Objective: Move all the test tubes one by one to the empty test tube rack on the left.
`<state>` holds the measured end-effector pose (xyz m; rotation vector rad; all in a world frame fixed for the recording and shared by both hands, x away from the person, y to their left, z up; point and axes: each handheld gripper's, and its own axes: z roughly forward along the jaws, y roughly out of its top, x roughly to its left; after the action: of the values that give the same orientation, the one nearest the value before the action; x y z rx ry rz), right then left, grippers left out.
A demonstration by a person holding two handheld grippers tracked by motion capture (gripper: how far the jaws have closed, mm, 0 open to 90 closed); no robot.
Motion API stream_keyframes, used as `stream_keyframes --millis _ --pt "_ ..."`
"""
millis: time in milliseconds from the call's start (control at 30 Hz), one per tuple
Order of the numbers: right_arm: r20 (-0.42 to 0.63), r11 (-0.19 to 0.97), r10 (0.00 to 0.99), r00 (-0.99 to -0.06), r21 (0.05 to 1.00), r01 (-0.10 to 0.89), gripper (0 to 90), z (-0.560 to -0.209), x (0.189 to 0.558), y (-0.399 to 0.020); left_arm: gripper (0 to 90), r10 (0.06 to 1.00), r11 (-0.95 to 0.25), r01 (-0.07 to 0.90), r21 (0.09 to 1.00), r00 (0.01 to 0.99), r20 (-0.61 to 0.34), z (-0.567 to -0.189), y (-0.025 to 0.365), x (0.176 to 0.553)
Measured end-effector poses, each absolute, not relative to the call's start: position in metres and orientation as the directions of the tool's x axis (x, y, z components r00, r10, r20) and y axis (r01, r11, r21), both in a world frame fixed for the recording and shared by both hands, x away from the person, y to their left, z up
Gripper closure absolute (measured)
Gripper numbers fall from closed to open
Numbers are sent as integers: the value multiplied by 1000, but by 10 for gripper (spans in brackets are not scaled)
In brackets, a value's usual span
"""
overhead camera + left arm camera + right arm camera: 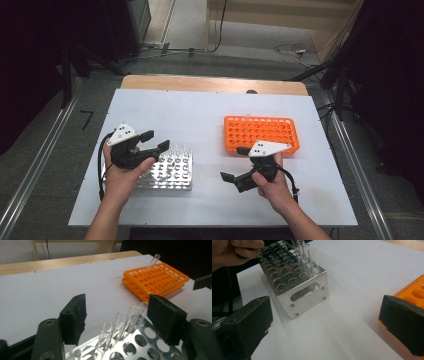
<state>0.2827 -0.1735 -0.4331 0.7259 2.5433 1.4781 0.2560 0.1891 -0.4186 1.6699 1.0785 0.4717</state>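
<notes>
I had the left gripper (116, 315) spread wide and empty over the clear test tubes (120, 323) standing in the metal rack (170, 172) at the worktop's (200, 115) left. I judged it best to centre on one tube before closing. The right gripper (325, 322) hung open, holding nothing.

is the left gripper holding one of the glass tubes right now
No: in the left gripper view the left gripper stands with its jaws apart, its pads clear of the glass tubes, which stand upright in the metal rack.
</notes>
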Motion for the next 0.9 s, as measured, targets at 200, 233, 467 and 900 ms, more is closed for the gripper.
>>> stream_keyframes --millis 200,233,467,900 --pt "139 412 458 -878 842 349 0 -433 284 -174 198 804 -32 400 916 554 -214 -413 183 253" --pt "140 412 459 -878 842 349 0 -433 284 -175 184 800 -28 399 917 559 -218 -413 182 253" --pt "137 406 467 -873 844 349 0 -431 286 -177 63 744 -23 385 922 623 -241 -412 174 251" --pt "156 351 527 -835 855 381 0 -429 306 -193 0 692 -40 369 928 681 -241 -412 158 249"
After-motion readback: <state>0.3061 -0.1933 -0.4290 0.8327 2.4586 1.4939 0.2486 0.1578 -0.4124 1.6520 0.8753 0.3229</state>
